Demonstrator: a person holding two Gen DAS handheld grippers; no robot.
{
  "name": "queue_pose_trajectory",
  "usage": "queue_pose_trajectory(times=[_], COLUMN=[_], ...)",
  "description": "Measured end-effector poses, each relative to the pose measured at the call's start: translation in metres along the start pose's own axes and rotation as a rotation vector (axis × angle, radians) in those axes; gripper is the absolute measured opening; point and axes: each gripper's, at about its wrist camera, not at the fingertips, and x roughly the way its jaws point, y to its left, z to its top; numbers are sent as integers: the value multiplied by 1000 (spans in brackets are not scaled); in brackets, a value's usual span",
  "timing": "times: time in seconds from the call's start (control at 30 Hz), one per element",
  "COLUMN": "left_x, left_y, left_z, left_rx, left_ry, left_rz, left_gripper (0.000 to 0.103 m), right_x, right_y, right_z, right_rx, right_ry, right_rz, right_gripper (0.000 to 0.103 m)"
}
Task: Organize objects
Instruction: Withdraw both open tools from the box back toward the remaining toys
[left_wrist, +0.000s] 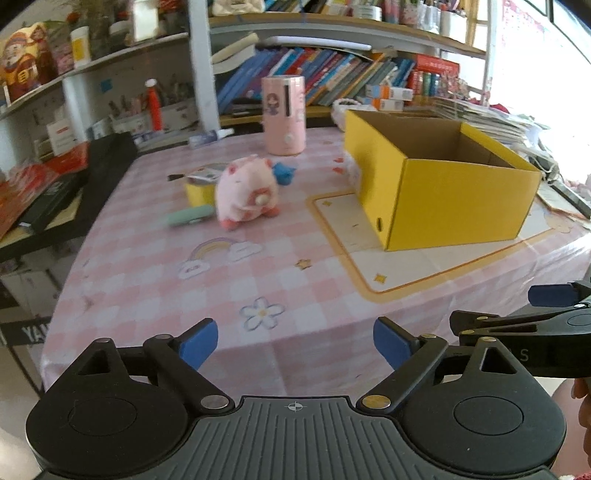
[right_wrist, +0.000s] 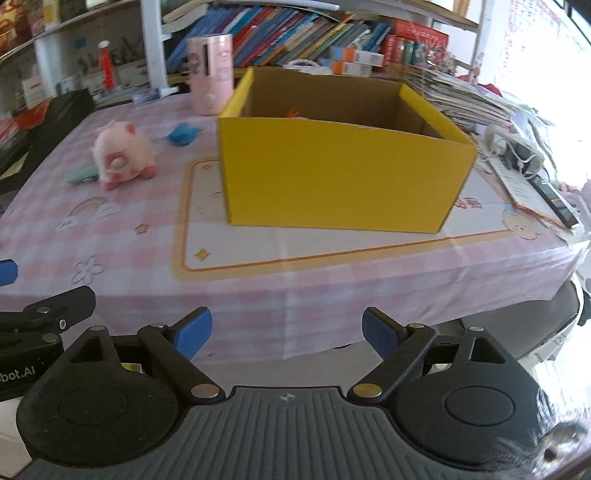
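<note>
Left wrist: both grippers' jaws gape empty (blue pads) before fuzzy plush pig (left_wrist: 246, 192), boxy yellow carton (left_wrist: 436, 184).

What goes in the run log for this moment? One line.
left gripper: open, empty | right gripper: open, empty | pink plush: on table | yellow box: open

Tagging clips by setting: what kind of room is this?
Probably a home study or child's room: packed bookshelves behind a table with a pink checked cartoon tablecloth, holding a pink plush pig and a yellow cardboard box.
</note>
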Motion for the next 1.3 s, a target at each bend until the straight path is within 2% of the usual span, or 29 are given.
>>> queue_pose_trajectory(times=[0.2,0.7,1.3], left_x=[-13,-44,-28], left_y=[22,70,88], left_z=[-7,-14,0], left_rx=[-41,-131,-148], left_ry=[-5,-80,-92], left_rz=[48,154,169], left_gripper=[96,99,99], right_x=[-7,-24,-9], right_y=[23,77,99], right_z=[-1,9,29], right_rx=[-47,-152,-182], right_ry=[-16,-99,-121], right_rz=[47,140,170], right_gripper=[90,90,90])
